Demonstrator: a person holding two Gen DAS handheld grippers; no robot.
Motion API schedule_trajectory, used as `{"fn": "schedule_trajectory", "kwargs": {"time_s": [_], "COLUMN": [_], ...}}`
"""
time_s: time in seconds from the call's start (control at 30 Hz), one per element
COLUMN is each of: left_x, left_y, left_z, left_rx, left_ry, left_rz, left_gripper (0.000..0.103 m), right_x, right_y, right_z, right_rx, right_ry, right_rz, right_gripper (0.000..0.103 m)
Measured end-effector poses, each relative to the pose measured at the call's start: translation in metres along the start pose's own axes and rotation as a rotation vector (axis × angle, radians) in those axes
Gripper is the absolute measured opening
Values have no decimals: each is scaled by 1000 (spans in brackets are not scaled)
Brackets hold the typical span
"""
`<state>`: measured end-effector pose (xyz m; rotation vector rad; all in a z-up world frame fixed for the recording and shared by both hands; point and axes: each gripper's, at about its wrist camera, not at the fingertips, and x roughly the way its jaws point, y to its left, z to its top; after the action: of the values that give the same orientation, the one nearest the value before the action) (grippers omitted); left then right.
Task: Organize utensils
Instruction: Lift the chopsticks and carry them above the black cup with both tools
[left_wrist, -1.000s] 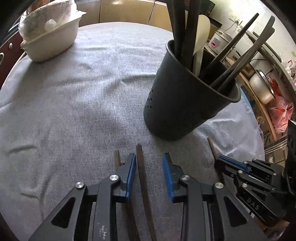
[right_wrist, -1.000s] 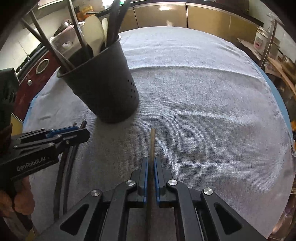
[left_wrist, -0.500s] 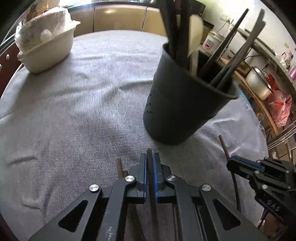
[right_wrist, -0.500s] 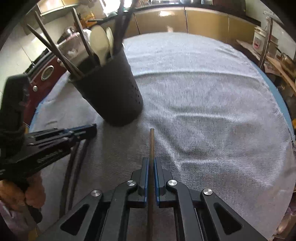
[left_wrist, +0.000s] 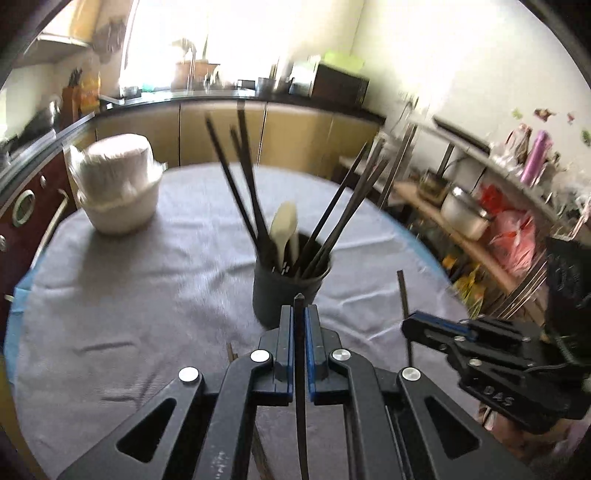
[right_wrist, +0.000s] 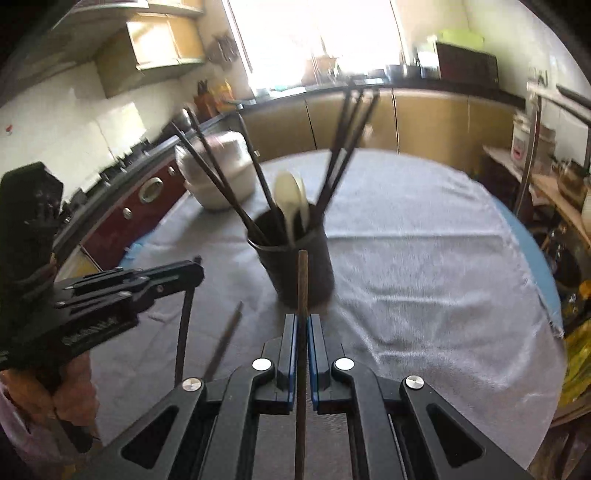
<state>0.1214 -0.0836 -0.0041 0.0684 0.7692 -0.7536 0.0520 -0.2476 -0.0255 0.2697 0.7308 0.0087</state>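
Dark wood runs between both sets of jaws: the left gripper (left_wrist: 299, 325) is clamped on a dark chopstick (left_wrist: 300, 369) and the right gripper (right_wrist: 302, 332) on a brown chopstick (right_wrist: 302, 288), each held in the air short of the black holder (right_wrist: 299, 266) on the cloth-covered counter (right_wrist: 424, 288). Either thin stick could pivot in the pinch, catch the crowded rim or upright utensils, and tip the holder. Half a second ago both grippers were low at the cloth; now they are raised, leaving a spare chopstick (right_wrist: 223, 339) lying there.

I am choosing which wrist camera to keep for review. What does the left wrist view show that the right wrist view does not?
Only the left view shows the shelf with a metal pot and red bag. Only the right shows a loose chopstick lying on the cloth. Both share the black utensil holder, the white container, and each gripper, left gripper and right gripper, clamping one chopstick.
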Motion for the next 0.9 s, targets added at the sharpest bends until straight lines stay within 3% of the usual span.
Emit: {"fn": "schedule_trajectory", "kwargs": {"time_s": [0.27, 0.43, 0.6, 0.7, 0.9], "left_x": [-49, -69, -90, -96, -88], "left_y": [-18, -24, -29, -31, -33], "left_z": [26, 51, 88, 110, 139], "left_rx": [33, 41, 43, 29, 30], "left_ry": [-165, -240, -369, -448, -530], "left_rz": [20, 47, 81, 125, 225], "left_gripper": [6, 6, 6, 6, 6], "right_x": [-45, -63, -85, -89, -87], "right_y": [13, 18, 26, 33, 44], "right_z": [12, 34, 71, 96, 135], "right_rx": [6, 12, -5, -33, -73], "right_ry": [-157, -243, -336, -363, -397], "right_rz": [25, 18, 6, -9, -39], "right_gripper": [6, 6, 6, 6, 5]}}
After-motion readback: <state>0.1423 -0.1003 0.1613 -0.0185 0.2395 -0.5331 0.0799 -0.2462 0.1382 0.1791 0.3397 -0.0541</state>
